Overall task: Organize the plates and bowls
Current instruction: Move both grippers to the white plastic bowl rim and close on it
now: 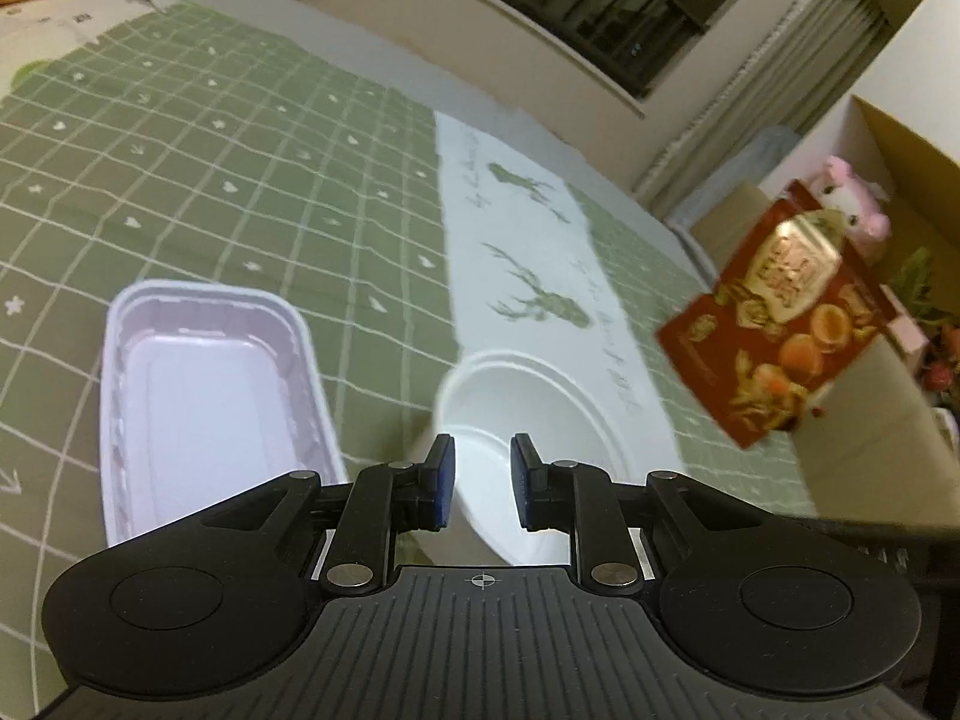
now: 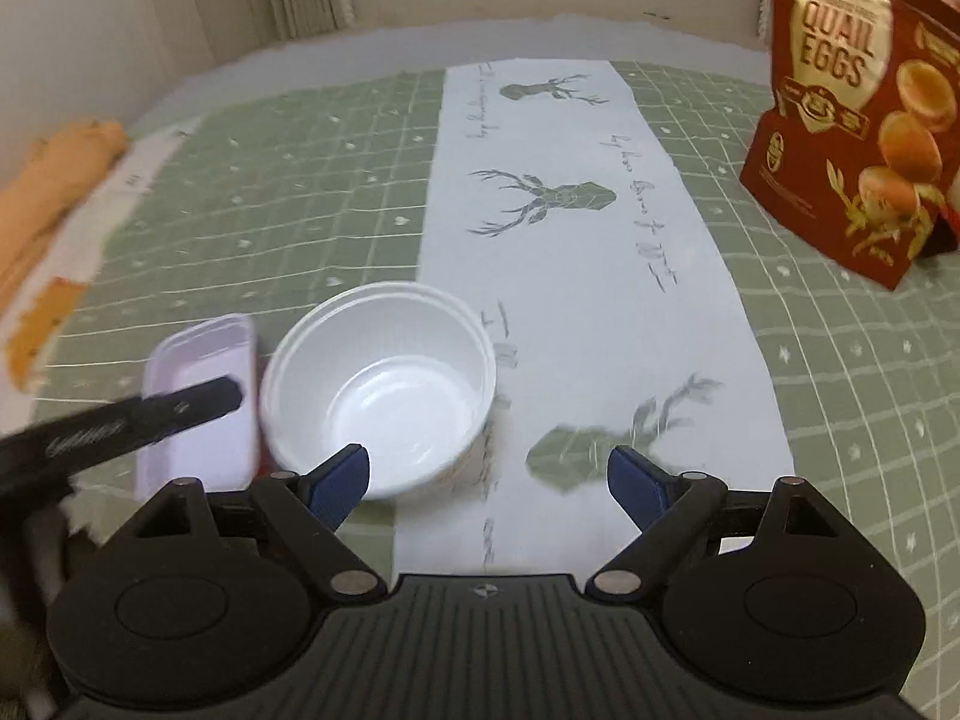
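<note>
Bowl (image 2: 384,384) sits on the bed just right of the tray (image 1: 210,396), whose long axis runs away from the grippers. Left gripper (image 1: 482,480), jaws narrowly parted and empty, hangs over its near rim; right gripper (image 2: 487,474) gapes wide, empty, beside it.

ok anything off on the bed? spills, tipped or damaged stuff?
Nothing spilled or broken. The white bowl and the pale rectangular tray sit upright and empty on the green checked cover. Only oddity: a red quail eggs pouch stands at the edge, not tableware.
</note>
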`<state>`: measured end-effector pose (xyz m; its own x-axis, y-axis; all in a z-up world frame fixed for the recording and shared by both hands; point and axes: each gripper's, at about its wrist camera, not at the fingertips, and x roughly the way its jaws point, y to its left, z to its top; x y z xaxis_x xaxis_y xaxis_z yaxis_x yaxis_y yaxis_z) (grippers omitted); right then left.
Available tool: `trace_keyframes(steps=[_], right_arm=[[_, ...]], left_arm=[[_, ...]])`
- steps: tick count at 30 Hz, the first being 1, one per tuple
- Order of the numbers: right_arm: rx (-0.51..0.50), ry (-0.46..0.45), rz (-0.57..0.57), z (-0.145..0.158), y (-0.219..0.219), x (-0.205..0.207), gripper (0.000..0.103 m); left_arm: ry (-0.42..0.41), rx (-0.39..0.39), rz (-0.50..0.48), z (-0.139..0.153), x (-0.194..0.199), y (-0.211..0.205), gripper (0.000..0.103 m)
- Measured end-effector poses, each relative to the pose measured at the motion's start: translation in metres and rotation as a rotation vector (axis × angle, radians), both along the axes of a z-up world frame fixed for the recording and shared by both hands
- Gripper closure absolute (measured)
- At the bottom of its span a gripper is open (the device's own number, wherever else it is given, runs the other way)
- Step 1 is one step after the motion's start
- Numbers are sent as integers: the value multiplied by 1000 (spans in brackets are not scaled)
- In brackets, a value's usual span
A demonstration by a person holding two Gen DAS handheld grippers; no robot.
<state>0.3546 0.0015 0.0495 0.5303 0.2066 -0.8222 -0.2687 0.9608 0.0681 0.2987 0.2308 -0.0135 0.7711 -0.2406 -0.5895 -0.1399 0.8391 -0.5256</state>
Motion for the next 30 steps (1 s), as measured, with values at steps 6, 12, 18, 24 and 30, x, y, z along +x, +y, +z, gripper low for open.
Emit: trace_keyframes(steps=[6, 12, 18, 24, 30], right_arm=[[33, 67, -69, -45, 26, 51, 15], [38, 205, -194, -91, 30, 78, 28], [44, 272, -161, -96, 36, 64, 56], [31, 139, -124, -34, 23, 23, 56], [64, 70, -101, 33, -7, -36, 55]], left_arm=[[55, -16, -3, -31, 20, 0, 81], [83, -82, -42, -52, 36, -7, 77], [76, -100, -65, -47, 30, -7, 76], [-37, -176, -143, 5, -8, -7, 75], [-171, -35, -287, 67, -70, -38, 72]])
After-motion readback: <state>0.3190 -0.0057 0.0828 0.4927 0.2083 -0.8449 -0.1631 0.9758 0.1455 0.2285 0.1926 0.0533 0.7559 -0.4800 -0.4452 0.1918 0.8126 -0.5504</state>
